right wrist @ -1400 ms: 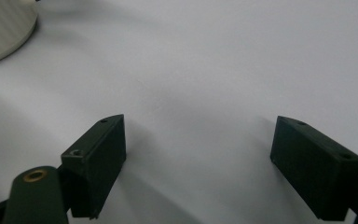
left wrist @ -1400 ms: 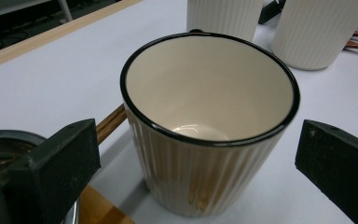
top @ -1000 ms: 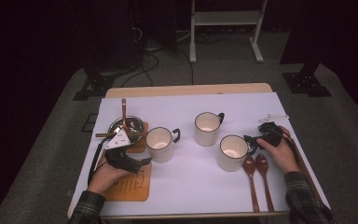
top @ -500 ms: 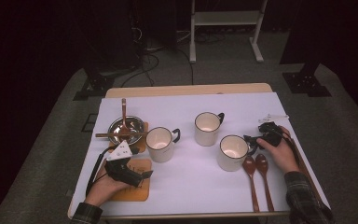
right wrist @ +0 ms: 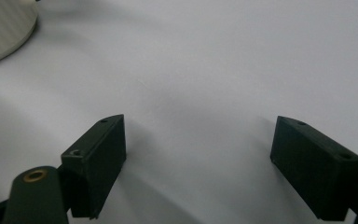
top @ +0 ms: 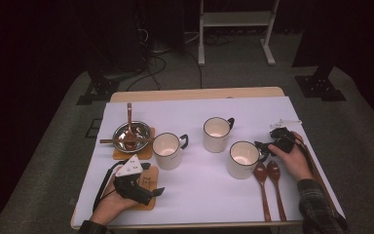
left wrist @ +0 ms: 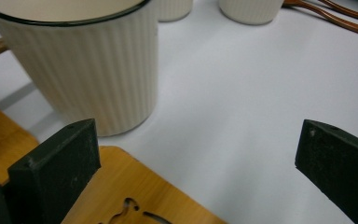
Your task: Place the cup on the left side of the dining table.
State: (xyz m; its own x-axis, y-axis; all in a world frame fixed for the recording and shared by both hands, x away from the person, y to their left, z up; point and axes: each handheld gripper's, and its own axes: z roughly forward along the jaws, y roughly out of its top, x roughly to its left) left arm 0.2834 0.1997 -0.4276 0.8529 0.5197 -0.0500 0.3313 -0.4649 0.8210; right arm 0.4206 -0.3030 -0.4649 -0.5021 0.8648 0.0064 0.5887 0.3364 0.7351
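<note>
My left gripper is open and low over a wooden coaster at the near left of the table, with nothing between its jaws. A ribbed cream cup stands just beyond it. My right gripper is open over bare white cloth, its jaws pointing at a second cup close by. A third cup stands farther back. Two brown wooden spoons lie side by side near the right hand.
A metal bowl sits on another wooden coaster at the left, with a wooden spoon in it and a stick laid across it. The white cloth covers the table up to its near edge. Dark floor and stands lie beyond.
My left gripper has drawn back from beside the bowl toward the table's near edge and now sits over the near coaster. The right gripper has stayed put.
</note>
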